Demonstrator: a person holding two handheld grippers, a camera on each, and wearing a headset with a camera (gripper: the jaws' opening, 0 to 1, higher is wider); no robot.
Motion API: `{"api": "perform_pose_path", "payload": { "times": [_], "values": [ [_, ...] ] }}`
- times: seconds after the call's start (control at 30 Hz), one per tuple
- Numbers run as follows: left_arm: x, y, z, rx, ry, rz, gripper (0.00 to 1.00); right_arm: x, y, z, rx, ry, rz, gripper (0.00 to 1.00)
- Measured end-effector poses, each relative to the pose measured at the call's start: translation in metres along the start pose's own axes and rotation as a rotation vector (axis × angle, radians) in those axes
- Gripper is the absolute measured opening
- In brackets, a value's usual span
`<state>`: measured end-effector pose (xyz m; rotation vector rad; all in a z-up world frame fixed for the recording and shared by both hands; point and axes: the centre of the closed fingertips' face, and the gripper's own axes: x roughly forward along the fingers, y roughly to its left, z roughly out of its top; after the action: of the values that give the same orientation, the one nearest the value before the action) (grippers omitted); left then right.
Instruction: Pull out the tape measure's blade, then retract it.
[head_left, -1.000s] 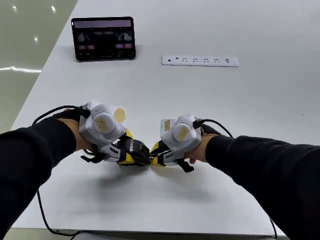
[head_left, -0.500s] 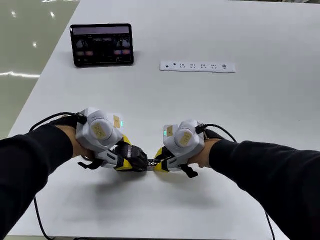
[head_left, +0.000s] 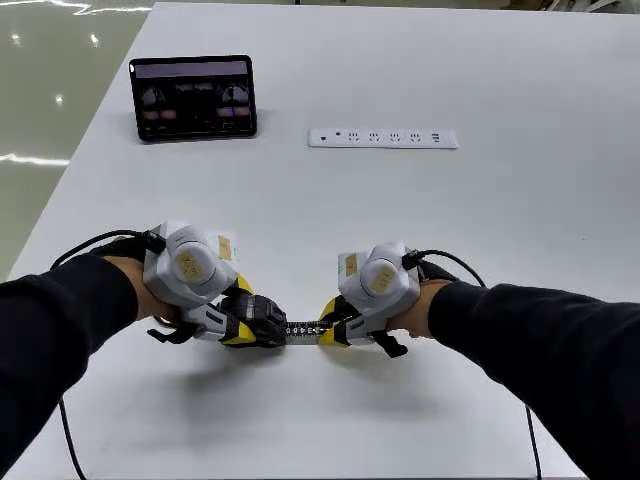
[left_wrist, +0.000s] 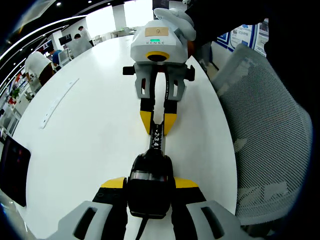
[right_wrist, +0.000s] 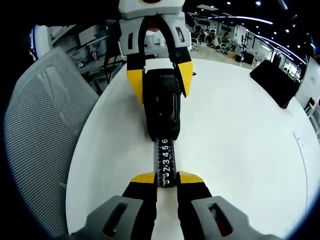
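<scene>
Head view is showing your left gripper (head_left: 238, 322) squeezing the tape measure case (head_left: 265, 320) near the front edge of the tabletop (head_left: 400, 220); that hard, chunky body is probably tolerating a firm clamp. Rightward, the thin blade (head_left: 305, 327) is spanning a short gap, likely springy and sharp-edged, with your right gripper (head_left: 332, 333) pinching its tip flat between pressed-together jaws.

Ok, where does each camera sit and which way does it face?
Head view: on the headset, looking down at the table; sleeves, left tool and right tool show.
Left gripper view: on the left tool, facing the right tool over the tape measure case; own jaws show.
Right gripper view: on the right tool, facing the left tool along the blade; own jaws show.
Shared: case and blade between the tools.
</scene>
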<state>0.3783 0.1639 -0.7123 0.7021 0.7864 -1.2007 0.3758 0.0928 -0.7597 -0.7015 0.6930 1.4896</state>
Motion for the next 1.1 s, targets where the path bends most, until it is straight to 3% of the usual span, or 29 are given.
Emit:
{"api": "perform_pose_path", "payload": {
  "times": [0.3,1.1],
  "values": [
    [0.001,0.0,0.0,-0.017,-0.017,0.007,0.3,-0.005,0.002,-0.007,0.016,0.013,-0.002,0.1],
    [0.0,0.001,-0.003,-0.021,-0.003,0.018,0.3,-0.026,-0.002,-0.033,0.025,0.042,-0.037,0.1]
  ]
}}
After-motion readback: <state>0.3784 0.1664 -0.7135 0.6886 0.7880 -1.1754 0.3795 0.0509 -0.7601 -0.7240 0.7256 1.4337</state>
